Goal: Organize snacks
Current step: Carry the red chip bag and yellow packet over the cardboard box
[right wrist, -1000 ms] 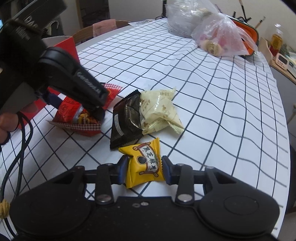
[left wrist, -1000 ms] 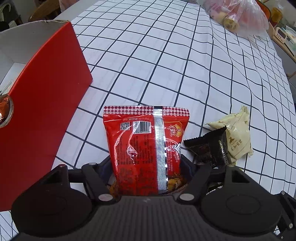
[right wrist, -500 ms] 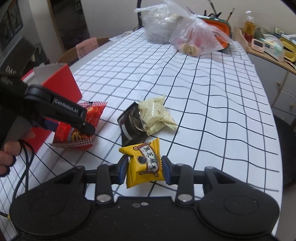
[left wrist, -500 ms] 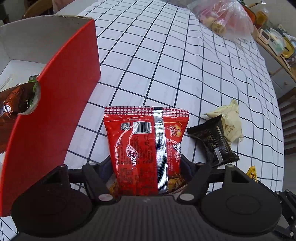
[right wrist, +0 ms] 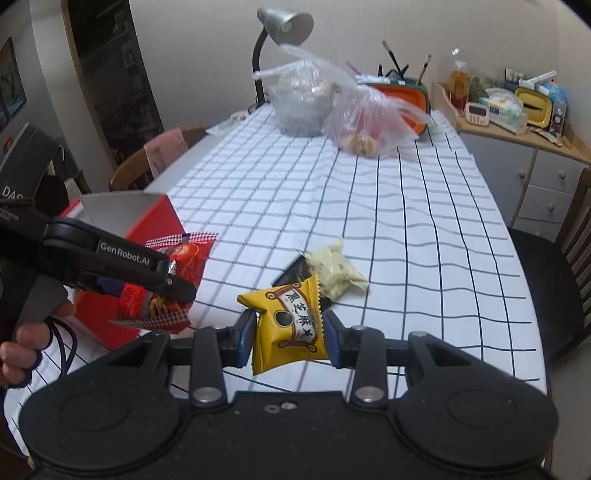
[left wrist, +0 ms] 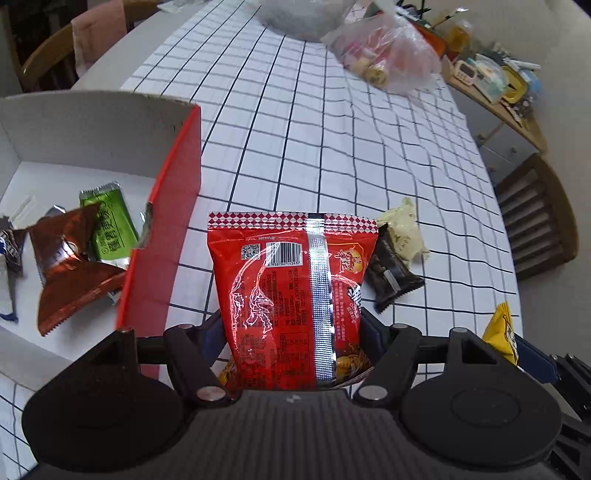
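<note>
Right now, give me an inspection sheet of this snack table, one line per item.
Surface: grid-pattern tablecloth, flat.
Job's things: red snack bag and yellow snack packet held off the table; black packet and cream packet lie touching; red box holds several wrappers.
Clutter: plastic bags at the far end.
Grippers: left gripper jaws clamp the red bag; right gripper jaws clamp the yellow packet.
Cables: one dark cable under the person's hand.
Surroundings: desk lamp, chairs, cluttered side cabinet.
</note>
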Demonstrator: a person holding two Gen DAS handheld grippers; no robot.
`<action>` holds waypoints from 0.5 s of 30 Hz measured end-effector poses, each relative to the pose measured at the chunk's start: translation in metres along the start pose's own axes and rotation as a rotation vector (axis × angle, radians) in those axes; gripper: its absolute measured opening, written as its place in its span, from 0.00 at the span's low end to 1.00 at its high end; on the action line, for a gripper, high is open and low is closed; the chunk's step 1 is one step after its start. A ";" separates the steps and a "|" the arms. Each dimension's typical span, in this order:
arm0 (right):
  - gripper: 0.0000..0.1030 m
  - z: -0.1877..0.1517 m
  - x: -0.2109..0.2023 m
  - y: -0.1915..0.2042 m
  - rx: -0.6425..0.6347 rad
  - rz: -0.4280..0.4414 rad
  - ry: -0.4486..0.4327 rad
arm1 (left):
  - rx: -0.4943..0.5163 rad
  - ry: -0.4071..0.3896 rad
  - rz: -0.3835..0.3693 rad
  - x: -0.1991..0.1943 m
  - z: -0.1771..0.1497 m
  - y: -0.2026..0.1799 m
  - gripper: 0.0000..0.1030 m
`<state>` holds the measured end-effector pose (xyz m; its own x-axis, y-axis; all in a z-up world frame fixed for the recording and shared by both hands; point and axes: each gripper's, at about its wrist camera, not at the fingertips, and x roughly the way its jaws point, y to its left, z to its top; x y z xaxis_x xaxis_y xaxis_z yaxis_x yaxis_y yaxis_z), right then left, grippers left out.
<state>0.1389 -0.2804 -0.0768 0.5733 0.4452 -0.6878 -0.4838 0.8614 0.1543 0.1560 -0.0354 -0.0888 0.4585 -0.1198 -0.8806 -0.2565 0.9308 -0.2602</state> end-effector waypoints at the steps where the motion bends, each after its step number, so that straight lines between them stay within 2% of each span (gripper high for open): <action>1: 0.35 0.002 -0.004 0.005 0.000 -0.001 -0.008 | 0.012 -0.004 -0.008 -0.006 0.000 0.001 0.70; 8: 0.36 0.013 -0.018 0.042 -0.013 -0.003 -0.052 | 0.063 -0.050 -0.019 -0.043 0.002 0.019 0.70; 15: 0.36 0.027 -0.020 0.082 -0.052 0.028 -0.090 | 0.062 -0.101 -0.020 -0.074 0.008 0.053 0.70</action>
<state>0.1058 -0.2121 -0.0314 0.6147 0.4913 -0.6171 -0.5332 0.8353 0.1339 0.1160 0.0252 -0.0344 0.5472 -0.1057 -0.8303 -0.1953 0.9485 -0.2495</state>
